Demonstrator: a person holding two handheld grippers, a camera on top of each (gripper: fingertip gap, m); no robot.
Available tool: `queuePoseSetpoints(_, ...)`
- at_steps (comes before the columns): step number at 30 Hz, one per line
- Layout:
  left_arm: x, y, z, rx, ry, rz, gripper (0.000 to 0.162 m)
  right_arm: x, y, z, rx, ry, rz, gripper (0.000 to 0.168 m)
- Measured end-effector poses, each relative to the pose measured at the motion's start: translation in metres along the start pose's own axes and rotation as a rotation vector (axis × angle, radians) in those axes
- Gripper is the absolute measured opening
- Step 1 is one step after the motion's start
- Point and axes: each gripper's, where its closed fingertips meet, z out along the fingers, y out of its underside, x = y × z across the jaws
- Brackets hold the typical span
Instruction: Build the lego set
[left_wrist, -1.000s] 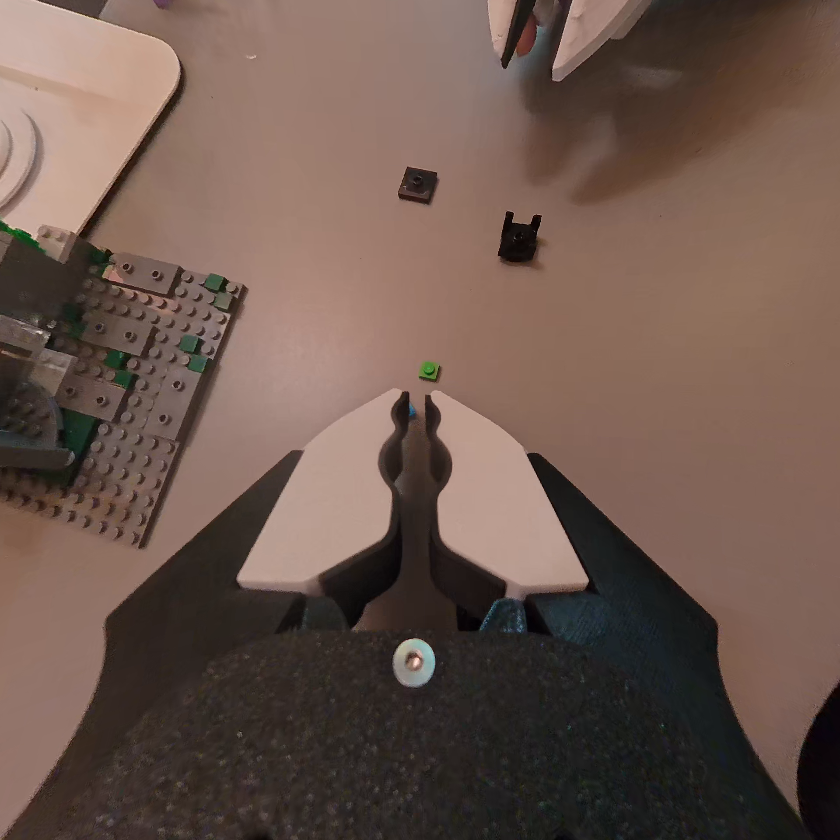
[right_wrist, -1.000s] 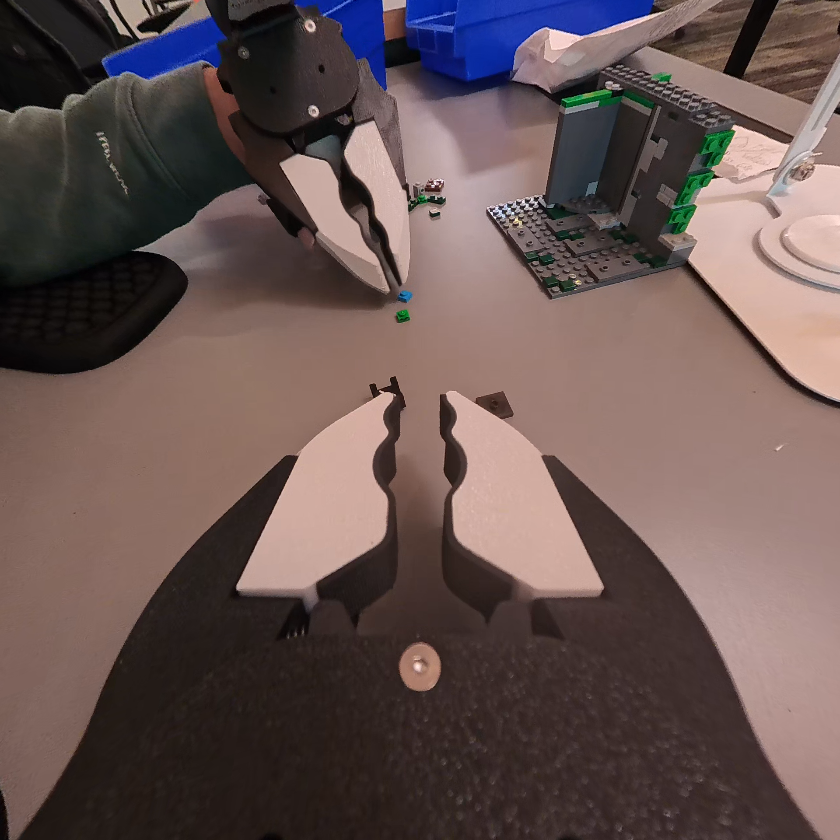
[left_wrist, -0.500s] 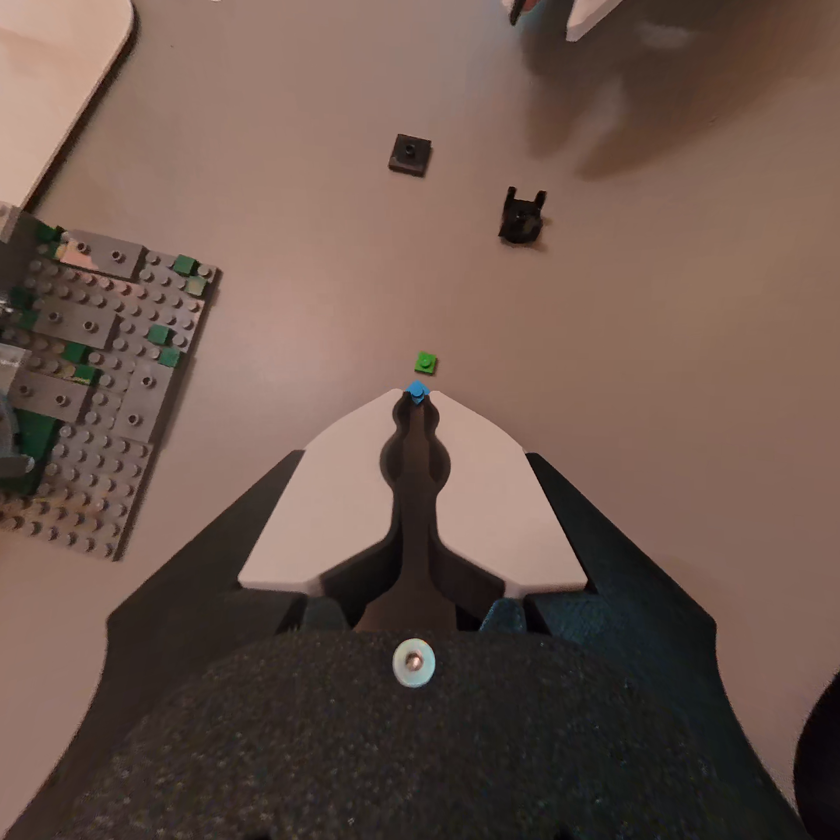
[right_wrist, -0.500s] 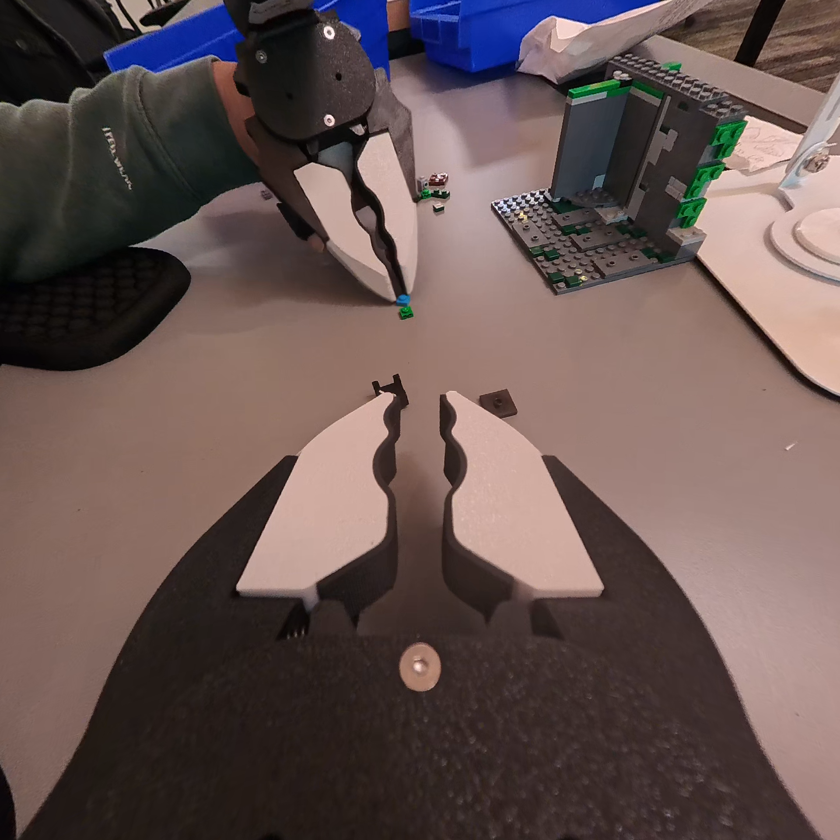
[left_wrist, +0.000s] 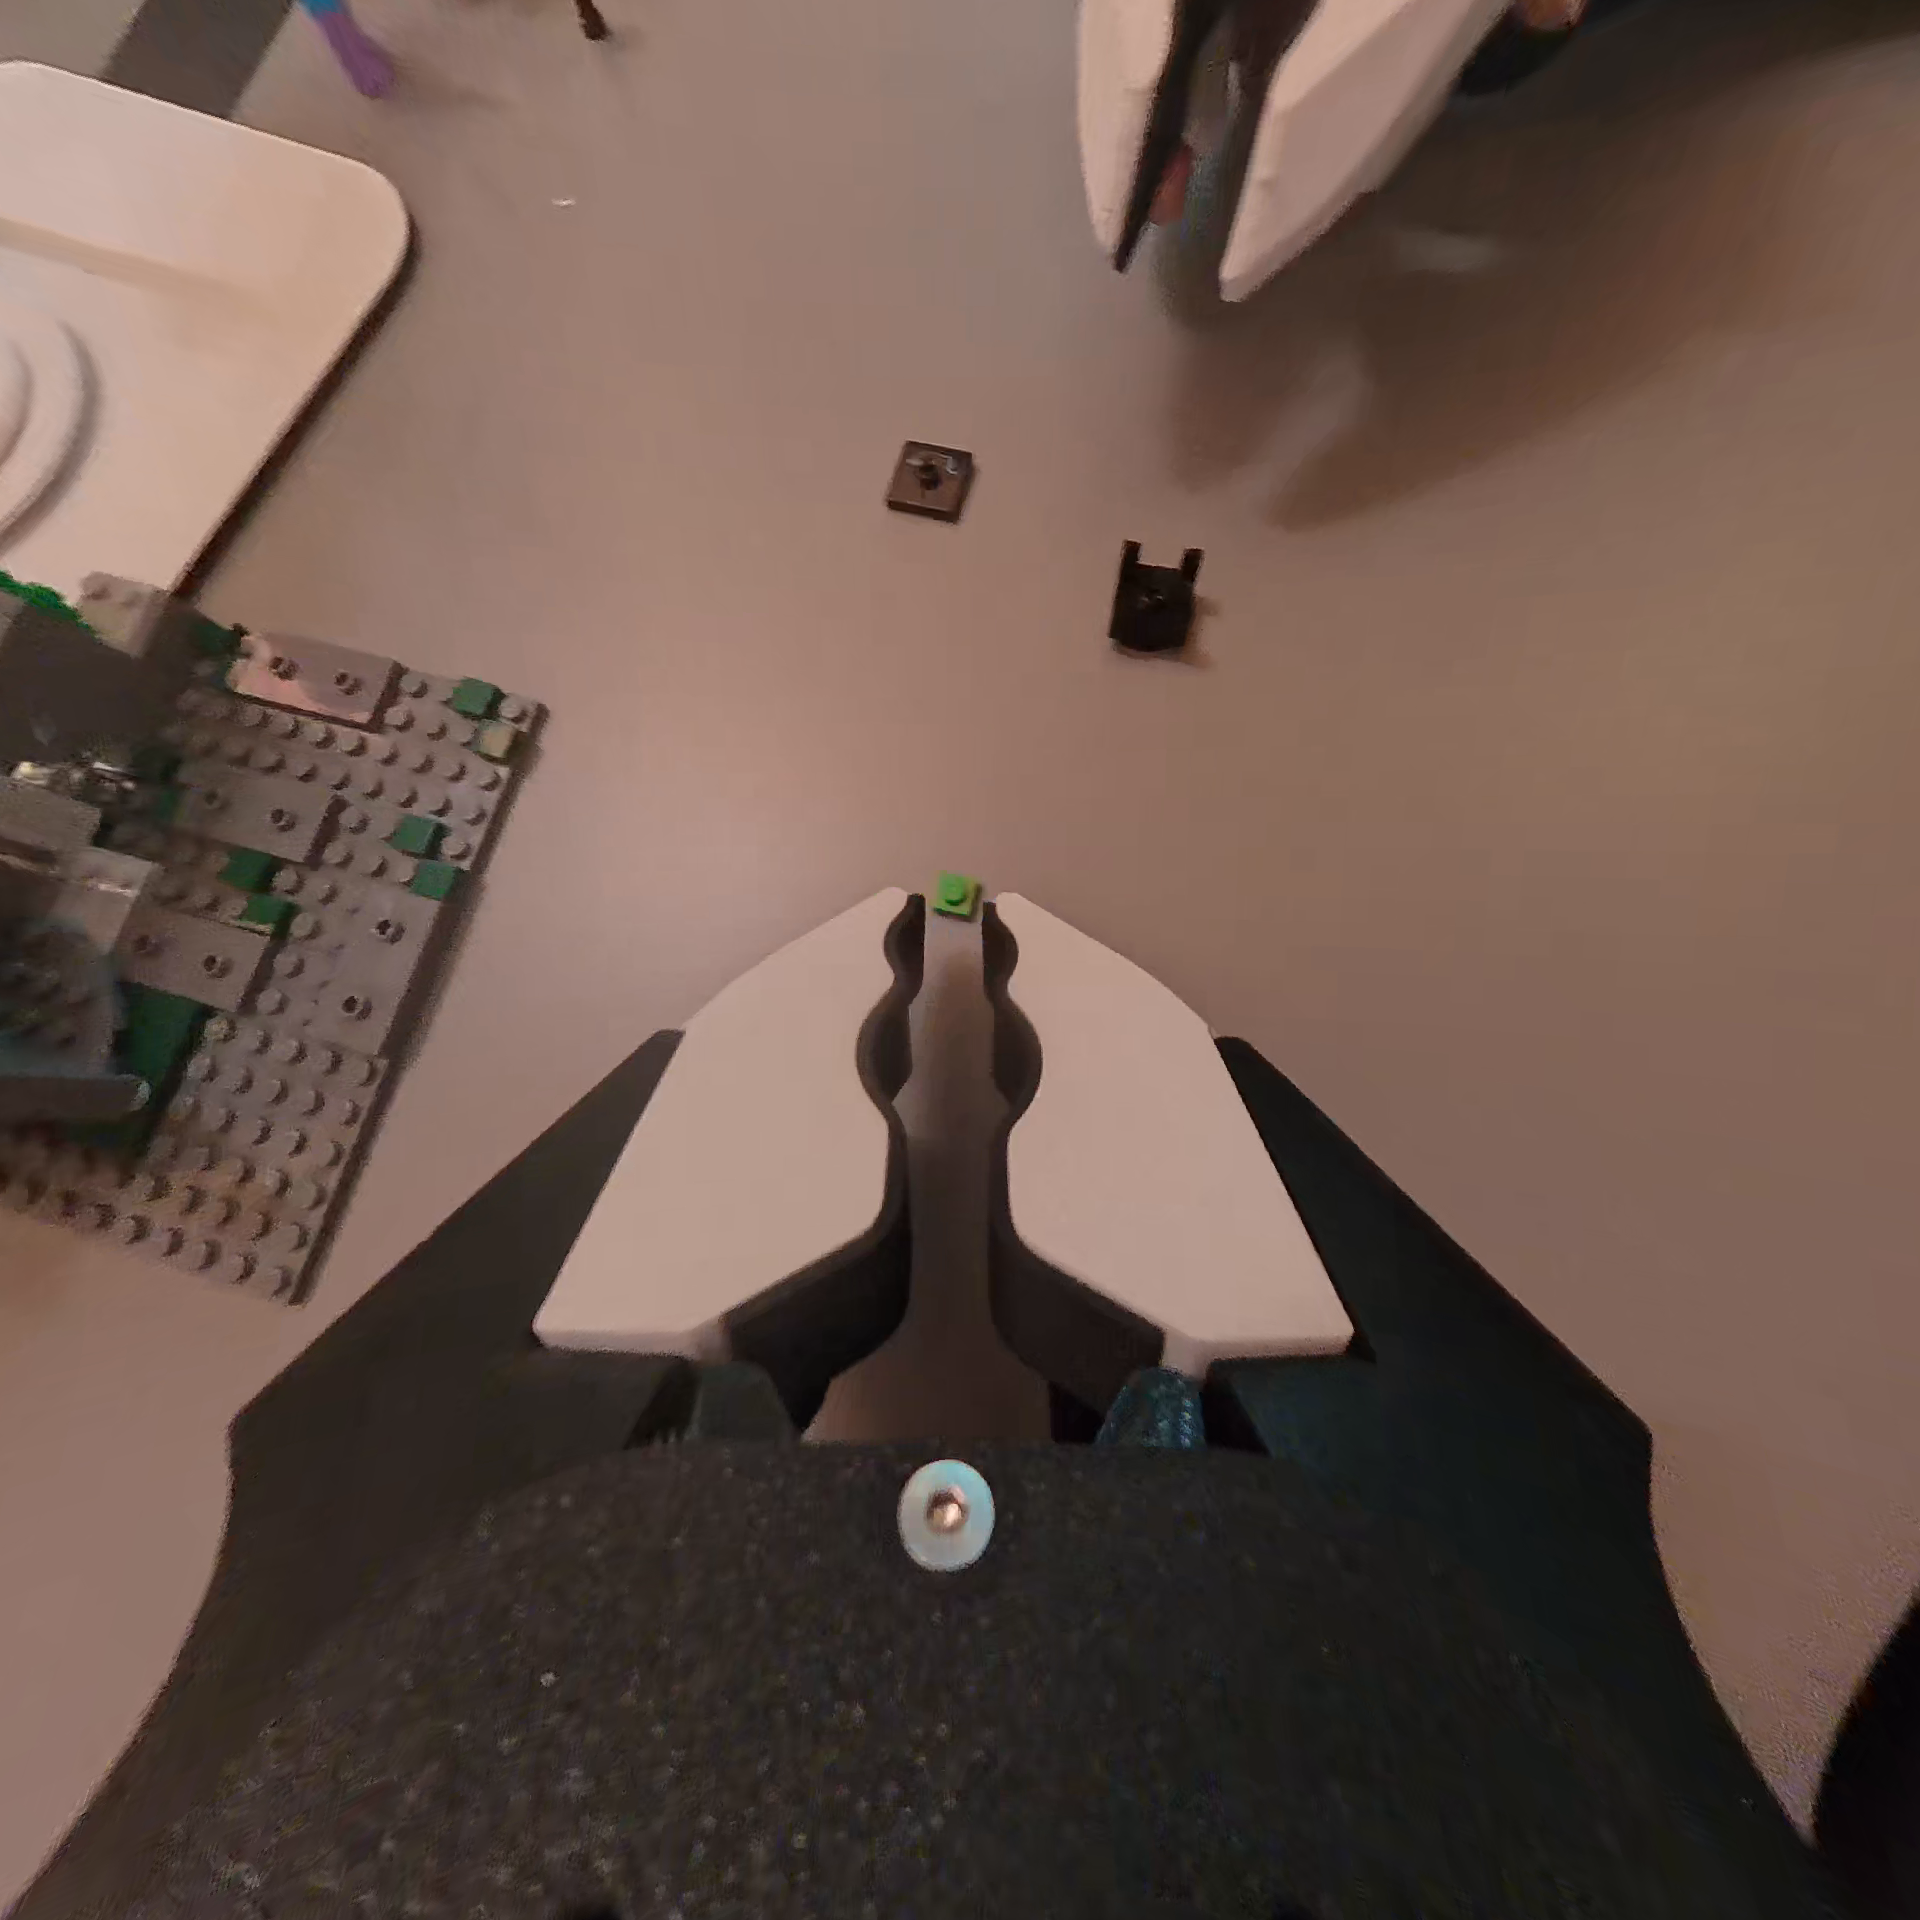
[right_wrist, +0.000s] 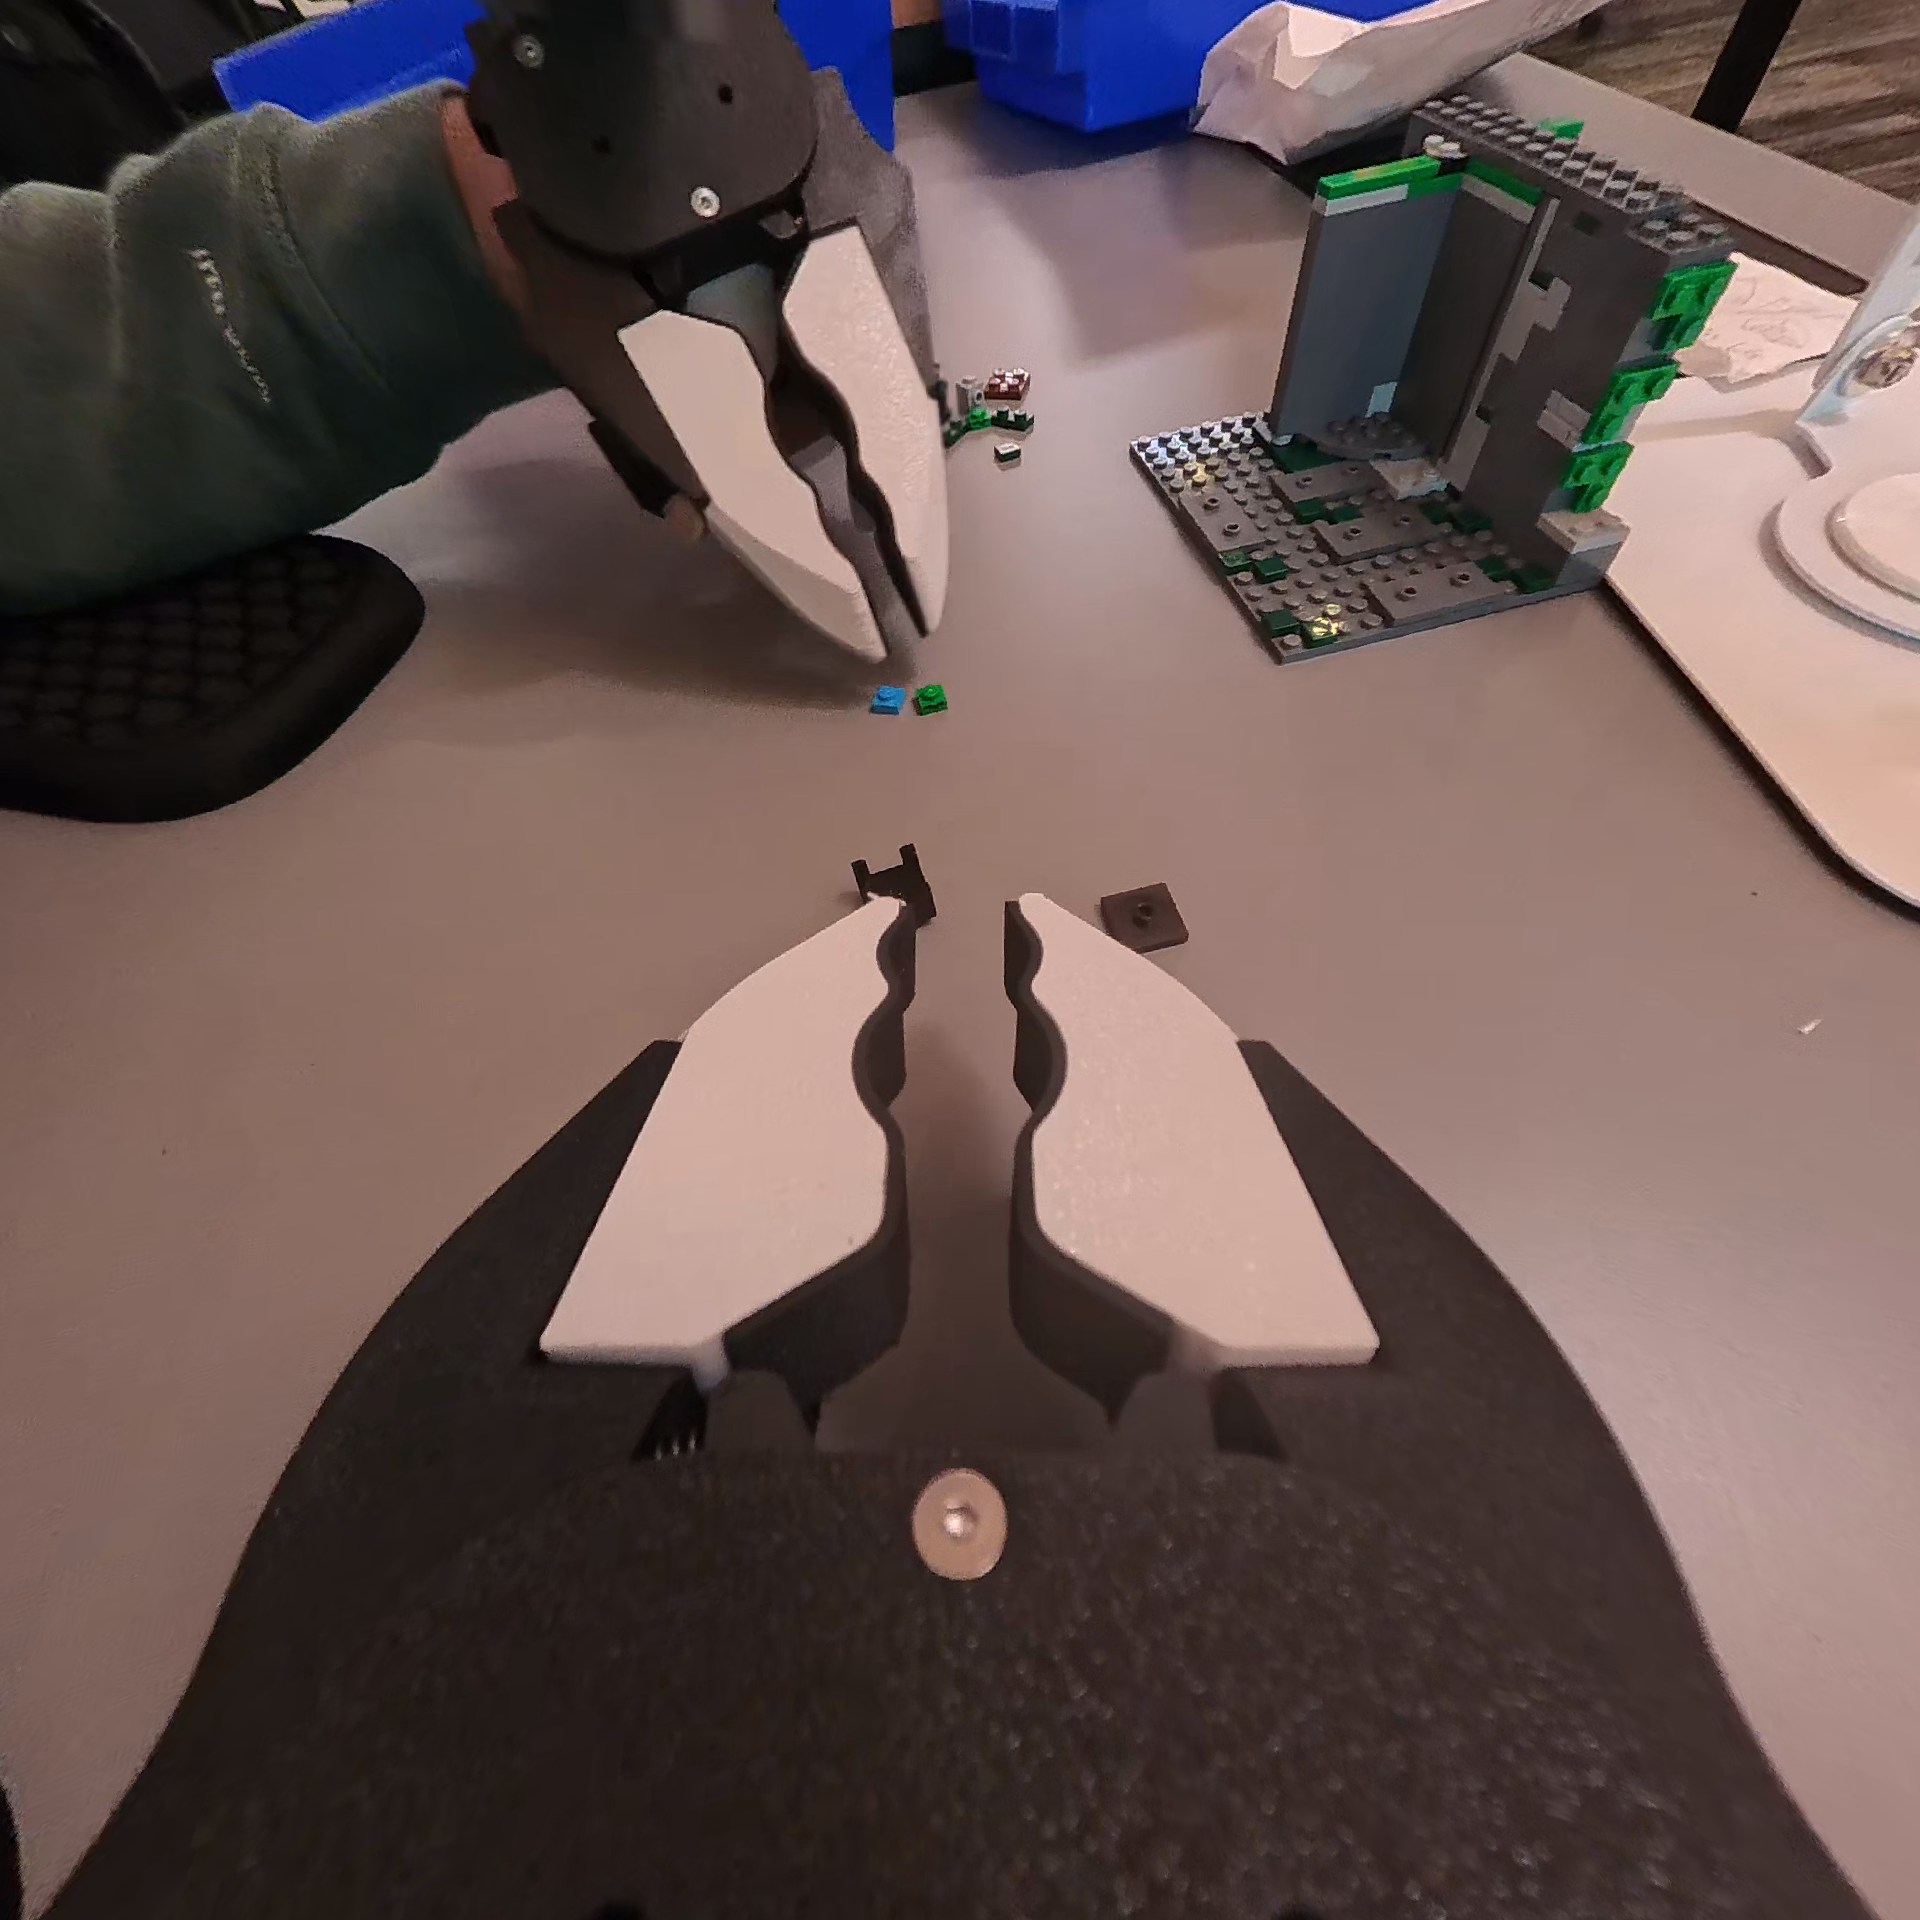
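Green single-stud plate (left_wrist: 957, 896) lies flat on the grey table (left_wrist: 1455, 935), dead ahead of the left gripper (left_wrist: 953, 906), just off its tips and in line with the gap. Jaws part-open, slightly wider than the plate, nothing held. From the right wrist view a blue plate (right_wrist: 886, 700) sits touching or just beside the green one, on its side toward the sleeve (right_wrist: 208, 343); the left gripper hangs above both, tips angled down. The blue one is hidden under the fingers in the left wrist view.

Plate is square, so no long axis to match; only a straight drop and squeeze seems called for. Risk, as I judge it: the blue neighbour gets nudged or pinched along.

Right gripper (right_wrist: 961, 914) is well apart, jaws open and empty, with a black clip piece (right_wrist: 891, 878) at its left tip and a dark square tile (right_wrist: 1143, 916) just right of it.

Half-built model (right_wrist: 1455, 416) stands to the side, clear table between. Ample room all round the pick.
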Motion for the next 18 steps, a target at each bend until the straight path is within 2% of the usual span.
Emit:
queuePoseSetpoints(13, 0.001, 0.003, 0.015, -0.070, 0.074, -0.014, 0.011, 0.000, 0.000, 0.000, -0.002, -0.006, 0.007, 0.016)
queuePoseSetpoints(18, 0.003, 0.005, 0.016, -0.083, 0.091, -0.017, 0.005, -0.001, 0.001, 0.000, -0.005, -0.004, 0.002, 0.016)
